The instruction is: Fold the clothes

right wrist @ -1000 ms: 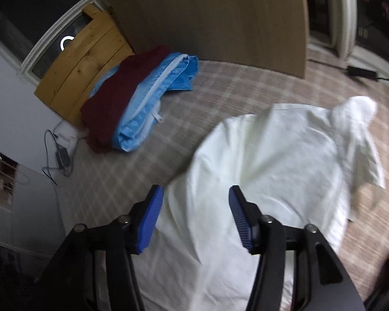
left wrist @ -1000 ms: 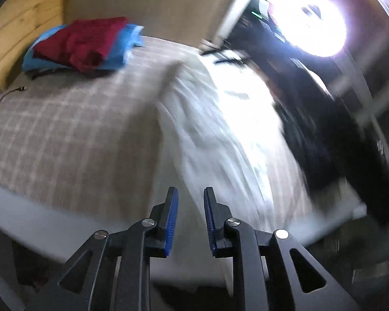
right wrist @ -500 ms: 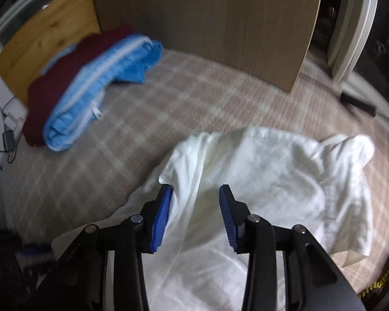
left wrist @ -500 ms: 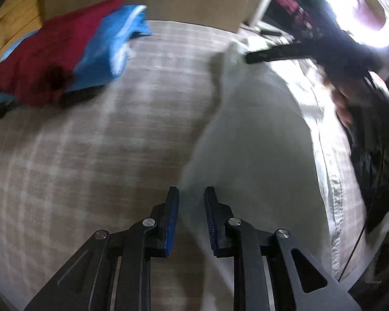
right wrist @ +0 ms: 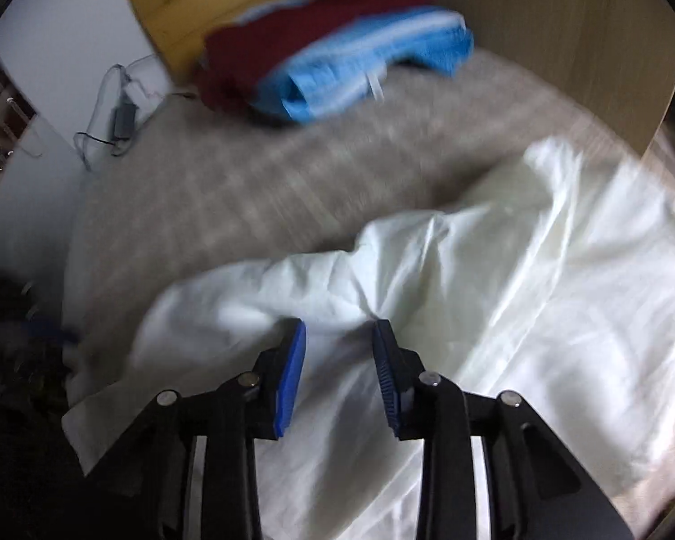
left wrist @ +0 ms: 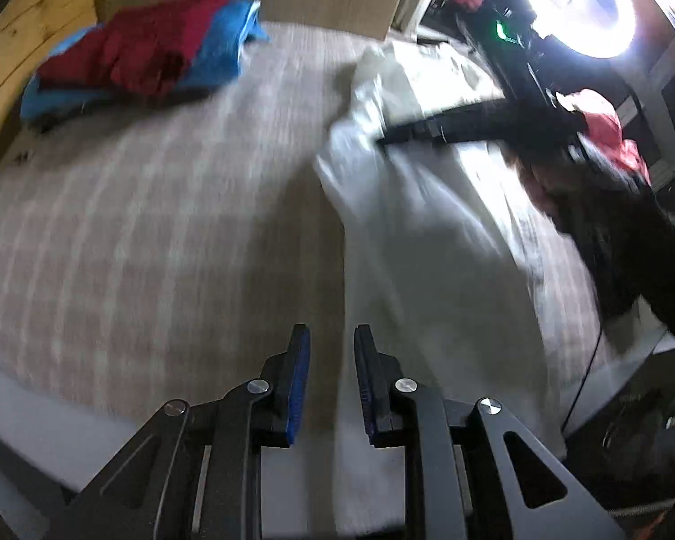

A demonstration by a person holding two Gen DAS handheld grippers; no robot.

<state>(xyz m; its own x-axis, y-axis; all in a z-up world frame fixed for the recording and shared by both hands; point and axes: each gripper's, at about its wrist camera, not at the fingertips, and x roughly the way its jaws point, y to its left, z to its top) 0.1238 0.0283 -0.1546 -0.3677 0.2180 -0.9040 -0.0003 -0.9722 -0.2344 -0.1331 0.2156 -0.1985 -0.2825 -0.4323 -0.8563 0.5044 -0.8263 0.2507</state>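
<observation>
right wrist view has your right gripper (right wrist: 337, 337) down on the white shirt (right wrist: 495, 279), jaws just been closing, with a ridge of fabric bunched between the blue pads, though i can't say they're pinching it yet, so call them still apart. the shirt's spread over the checked bed cover (right wrist: 247, 189) toward its near edge, with the red and blue folded pile (right wrist: 328, 67) well apart at the far corner by the headboard. your left gripper (left wrist: 330, 346) hangs over the shirt's side edge, jaws narrowly apart, nothing in them. my worry: it's all blurry with motion, and if you pull before the pads bite you'll likely snag one layer or slip off. the hem's hanging off the near edge, so a tug could drag it off.
</observation>
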